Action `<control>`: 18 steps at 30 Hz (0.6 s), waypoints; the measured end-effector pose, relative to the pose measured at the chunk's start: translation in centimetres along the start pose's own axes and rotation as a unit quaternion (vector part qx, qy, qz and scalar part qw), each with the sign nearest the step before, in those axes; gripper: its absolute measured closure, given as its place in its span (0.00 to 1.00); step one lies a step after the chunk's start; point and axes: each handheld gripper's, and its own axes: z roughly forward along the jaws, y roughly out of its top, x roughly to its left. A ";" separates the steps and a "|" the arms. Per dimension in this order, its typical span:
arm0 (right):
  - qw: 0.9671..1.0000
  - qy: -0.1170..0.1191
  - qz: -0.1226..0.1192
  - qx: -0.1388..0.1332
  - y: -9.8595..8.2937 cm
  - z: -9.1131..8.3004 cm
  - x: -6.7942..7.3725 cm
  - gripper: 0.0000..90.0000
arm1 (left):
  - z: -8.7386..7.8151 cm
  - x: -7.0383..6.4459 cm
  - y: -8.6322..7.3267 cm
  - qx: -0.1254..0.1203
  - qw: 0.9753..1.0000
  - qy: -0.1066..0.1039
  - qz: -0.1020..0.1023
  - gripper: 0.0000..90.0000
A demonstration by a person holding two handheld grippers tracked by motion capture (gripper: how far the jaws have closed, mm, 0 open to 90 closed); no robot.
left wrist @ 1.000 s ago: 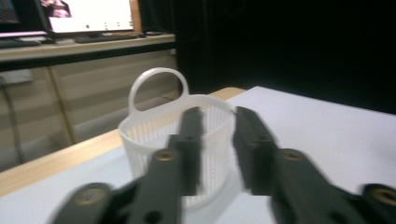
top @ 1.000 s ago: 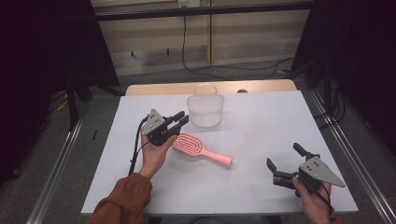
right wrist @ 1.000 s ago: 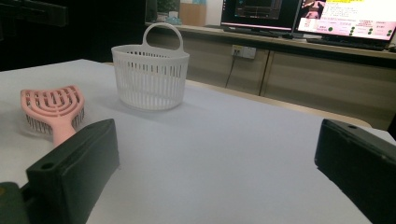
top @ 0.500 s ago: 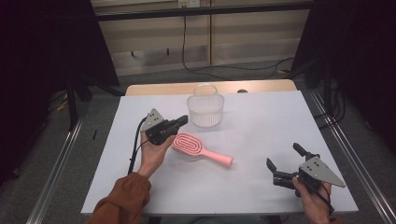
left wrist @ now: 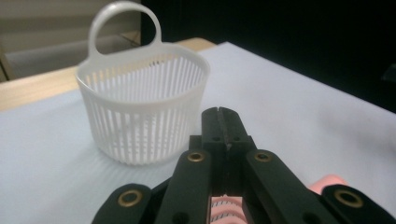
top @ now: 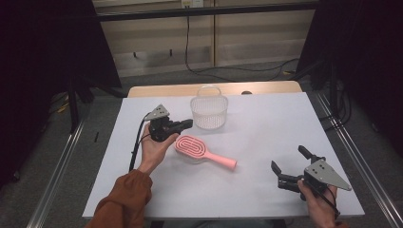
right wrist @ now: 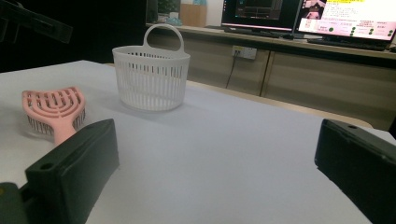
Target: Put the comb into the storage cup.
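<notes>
On a white table [top: 266, 118], the left gripper [top: 186, 125], jaws pressed together, hovers over a pink hairbrush [top: 202, 151] beside a white slatted basket [top: 209, 111]; it should spread before descending, while the right gripper [top: 291, 166] waits spread.

pink hairbrush [top: 204, 152] with slotted oval head, lying flat mid-table, handle angled toward the near right, just in front of a white slatted basket [top: 209, 113] standing upright.
</notes>
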 end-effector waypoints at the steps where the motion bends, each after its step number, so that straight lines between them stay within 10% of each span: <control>1: 1.000 0.000 -0.001 0.000 0.0 0.0 0.0 0.00 | 0.2 0.1 0.0 0.002 1.000 -0.002 -0.001 1.00; 18: 1.000 0.001 -0.003 0.001 0.0 0.0 0.0 0.00 | 2.2 1.2 -0.8 0.089 0.995 0.035 0.015 1.00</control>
